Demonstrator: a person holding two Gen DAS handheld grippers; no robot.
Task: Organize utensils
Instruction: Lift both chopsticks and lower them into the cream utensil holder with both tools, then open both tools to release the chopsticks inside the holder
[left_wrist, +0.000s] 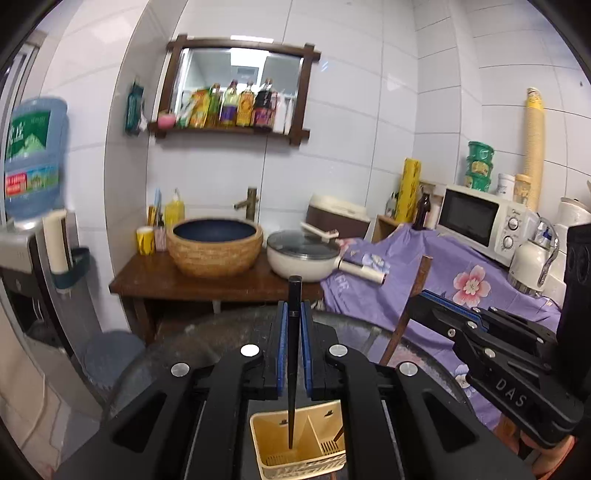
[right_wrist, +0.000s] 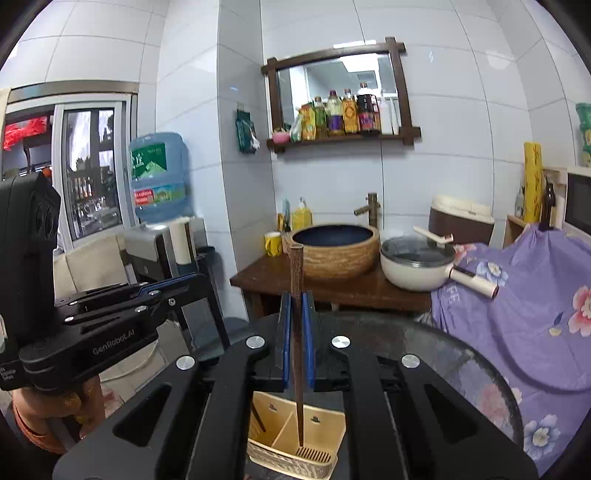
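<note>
Left gripper (left_wrist: 294, 332) is clamped on one black chopstick (left_wrist: 293, 354), its blue pads pressed flat against the shaft. Right gripper (right_wrist: 296, 332) is closed the same way on one brown wooden chopstick (right_wrist: 297, 332). That makes two chopsticks, one per gripper. Each stands nearly upright, long axis vertical, thick end up above the pads and thin tip pointing down over a cream utensil holder (left_wrist: 266, 439) with two compartments, which sits on a dark round glass table (right_wrist: 461, 354). The black tip hangs over one compartment, the brown tip over the other's slotted floor. Both grippers sit side by side, angled slightly downward.
</note>
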